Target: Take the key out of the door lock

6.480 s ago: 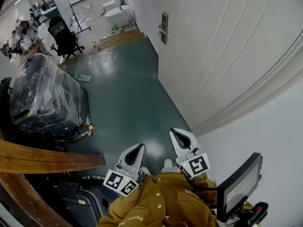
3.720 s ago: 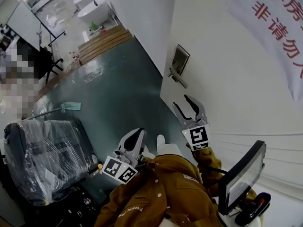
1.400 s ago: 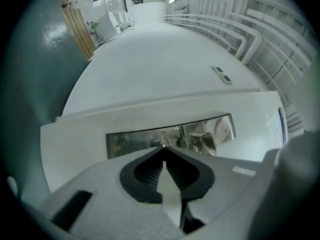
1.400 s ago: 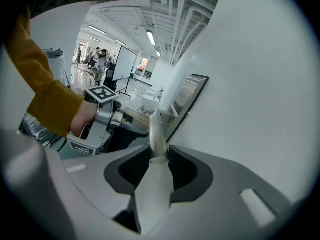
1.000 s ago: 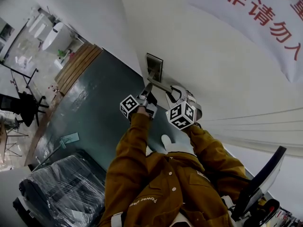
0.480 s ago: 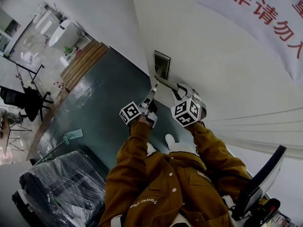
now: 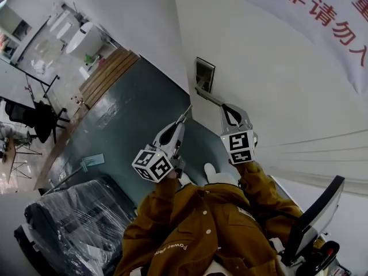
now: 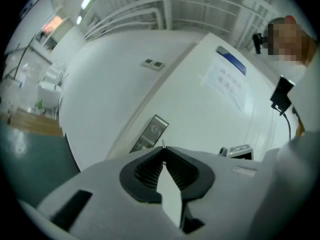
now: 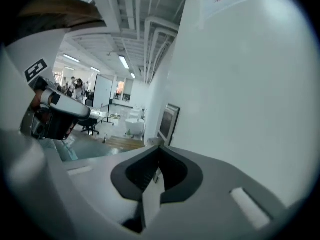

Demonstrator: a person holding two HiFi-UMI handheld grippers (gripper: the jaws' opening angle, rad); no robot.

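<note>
1. Head view: the left tool [image 7: 179, 125] and the right tool [image 7: 225, 108] both point at the door's lock plate [image 7: 203, 75]. A thin key [image 7: 187, 112] sticks out of the left tool's tip, clear of the lock.
2. Left gripper view: the jaws are pinched on the key.
3. Right gripper view: the jaws are pressed together and empty, just beside the lever handle [image 9: 154, 142].

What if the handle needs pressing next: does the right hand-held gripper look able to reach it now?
Probably yes. The right hand-held gripper sits just short of the handle, with nothing between them. Its jaws are shut and empty, so it could push but not grip.
</note>
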